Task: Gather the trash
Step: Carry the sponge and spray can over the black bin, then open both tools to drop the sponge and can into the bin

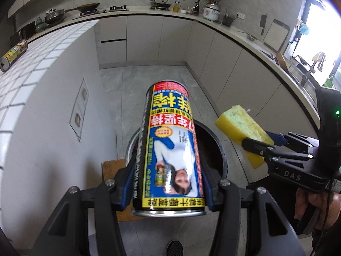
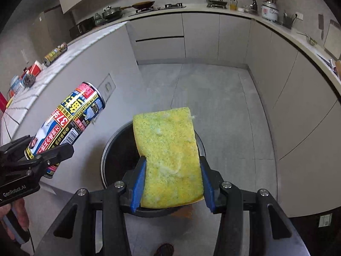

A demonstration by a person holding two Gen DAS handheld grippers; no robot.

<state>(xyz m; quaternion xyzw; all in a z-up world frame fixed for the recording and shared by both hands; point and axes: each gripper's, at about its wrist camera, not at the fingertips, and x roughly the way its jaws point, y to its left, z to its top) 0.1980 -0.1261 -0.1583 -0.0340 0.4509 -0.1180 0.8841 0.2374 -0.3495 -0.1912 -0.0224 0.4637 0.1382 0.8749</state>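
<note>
- Now the left gripper [image 1: 168, 166] is clamped on a can [image 1: 170, 149], above the bin [image 1: 221, 149] beneath it.
- Right gripper [image 2: 170, 179] squeezes a yellow sponge [image 2: 168, 160] over the same bin, beside the can.

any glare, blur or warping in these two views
Left wrist: the window is blown out white, the can shows glossy glare streaks, the counter edge bows from fisheye. Right wrist: evenly lit, the sponge sharp, dark vignette corners.
</note>
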